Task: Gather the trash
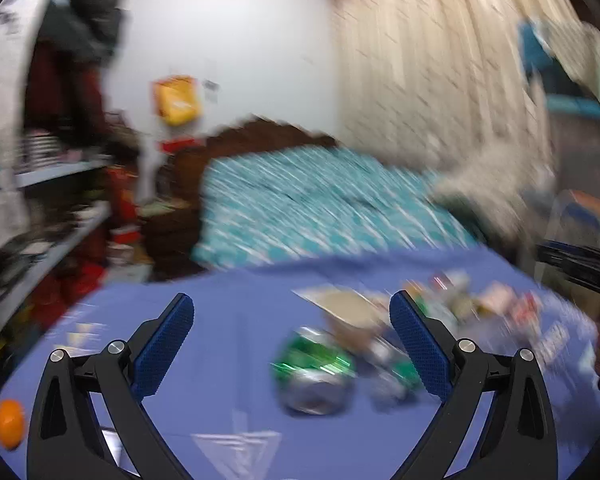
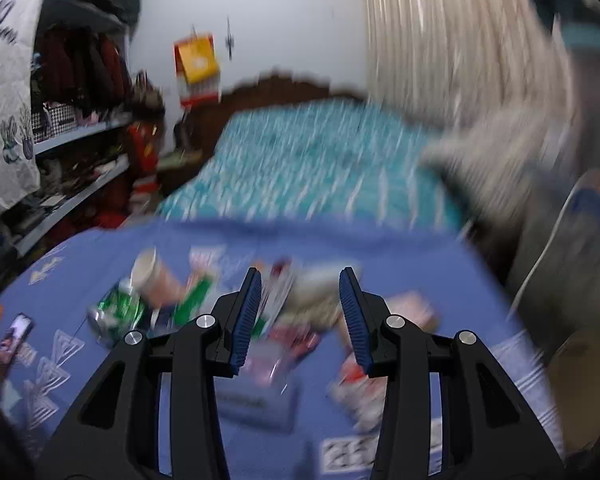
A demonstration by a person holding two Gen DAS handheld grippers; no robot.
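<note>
Crushed green can between open left gripper jaws, untouched.

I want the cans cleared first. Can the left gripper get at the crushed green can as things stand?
Probably yes: the left gripper is open, and the crushed green can lies on the blue cloth between its fingers' line, nothing covering it.

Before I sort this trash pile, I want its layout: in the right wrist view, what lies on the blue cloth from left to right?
Phone → crushed green can → paper cup → blurred wrappers between the right gripper's fingers → red-and-white wrapper.
</note>
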